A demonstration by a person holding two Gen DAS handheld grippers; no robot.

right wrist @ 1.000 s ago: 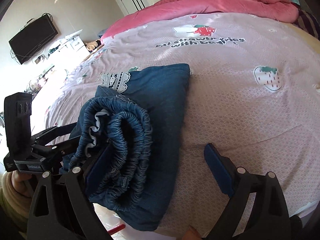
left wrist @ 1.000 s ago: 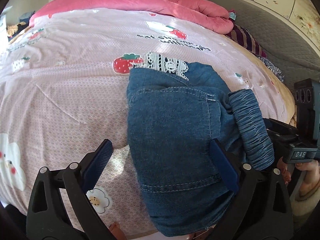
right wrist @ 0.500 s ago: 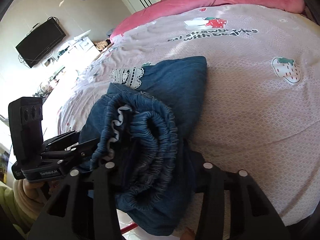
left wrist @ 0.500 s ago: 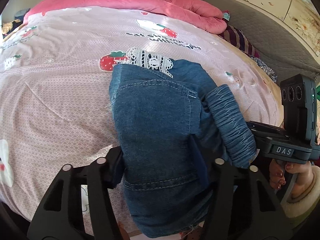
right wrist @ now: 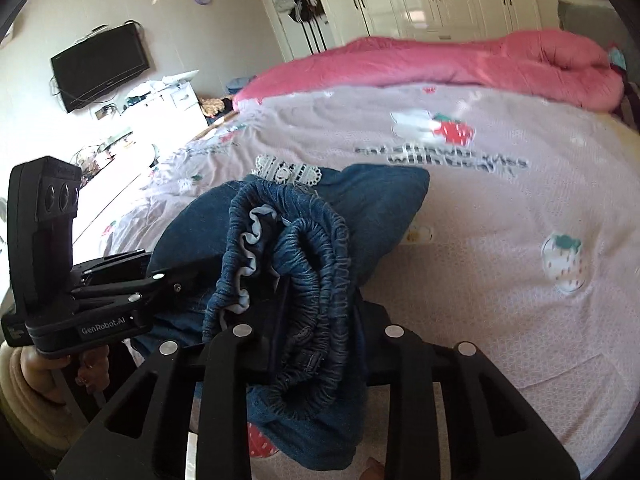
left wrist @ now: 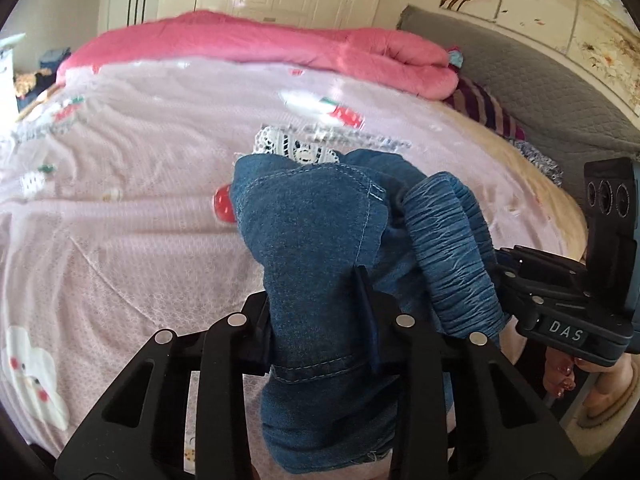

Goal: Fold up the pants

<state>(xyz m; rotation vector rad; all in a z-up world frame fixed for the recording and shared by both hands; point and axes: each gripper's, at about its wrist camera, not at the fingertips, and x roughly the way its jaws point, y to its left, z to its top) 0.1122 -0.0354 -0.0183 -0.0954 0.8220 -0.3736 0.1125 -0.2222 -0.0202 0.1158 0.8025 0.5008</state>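
The blue denim pants [left wrist: 308, 248] are folded into a thick bundle with white lace trim [left wrist: 292, 148] at the far end. My left gripper [left wrist: 316, 316] is shut on the bundle's near left part. My right gripper [right wrist: 316, 320] is shut on the elastic waistband [right wrist: 320, 264] at the near right. Both hold the near end lifted off the pink bedsheet [left wrist: 120, 220], while the far end hangs toward it. The right gripper also shows in the left wrist view [left wrist: 560, 304], and the left gripper in the right wrist view [right wrist: 100, 296].
A rolled pink quilt [left wrist: 260, 44] lies along the bed's far side. A grey headboard [left wrist: 520, 64] and striped cloth [left wrist: 484, 108] are at the right. A wall TV [right wrist: 100, 64] and a cluttered white dresser [right wrist: 160, 108] stand left of the bed.
Both grippers went from open to shut on the pants. They have raised the near end of the bundle off the sheet and the view has tilted up.
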